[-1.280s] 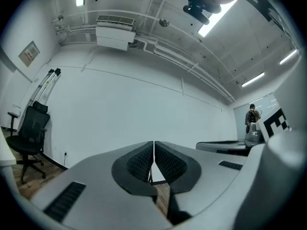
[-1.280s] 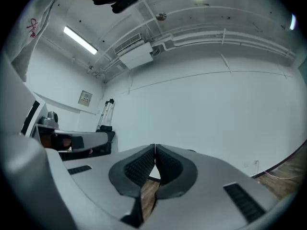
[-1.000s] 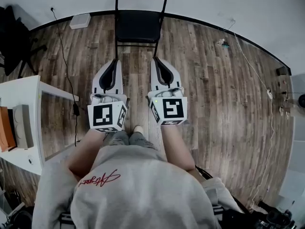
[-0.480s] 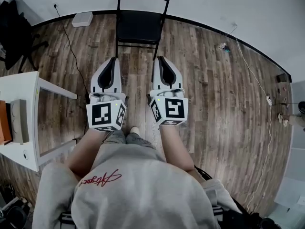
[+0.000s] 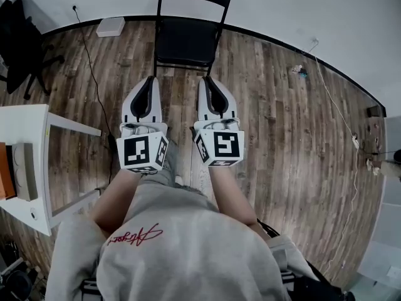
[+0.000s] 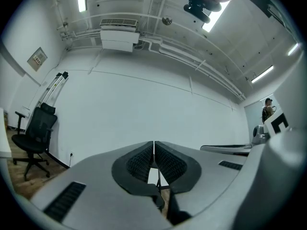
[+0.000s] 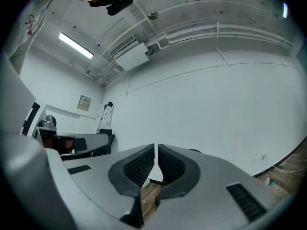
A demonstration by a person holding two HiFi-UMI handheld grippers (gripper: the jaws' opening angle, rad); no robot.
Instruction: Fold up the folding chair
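A black folding chair (image 5: 186,27) stands unfolded against the white wall at the top of the head view, its seat facing me. My left gripper (image 5: 148,82) points at the chair's front left leg, a short way before it, jaws shut and empty. My right gripper (image 5: 207,81) is beside it, level with the front right leg, also shut with nothing held. In the left gripper view the left gripper (image 6: 154,143) shows pads pressed together, a thin chair leg behind them. The right gripper (image 7: 156,148) in its own view shows only a hairline gap.
A white table (image 5: 25,121) with a grey box stands at the left. A black office chair (image 5: 19,39) sits far left. Cables (image 5: 88,74) run over the wooden floor, and a white box (image 5: 110,26) lies by the wall. More cables and small items lie at the right.
Both grippers and I have moved forward toward the chair, which now sits slightly lower and closer in the head view. The jaws stay shut.
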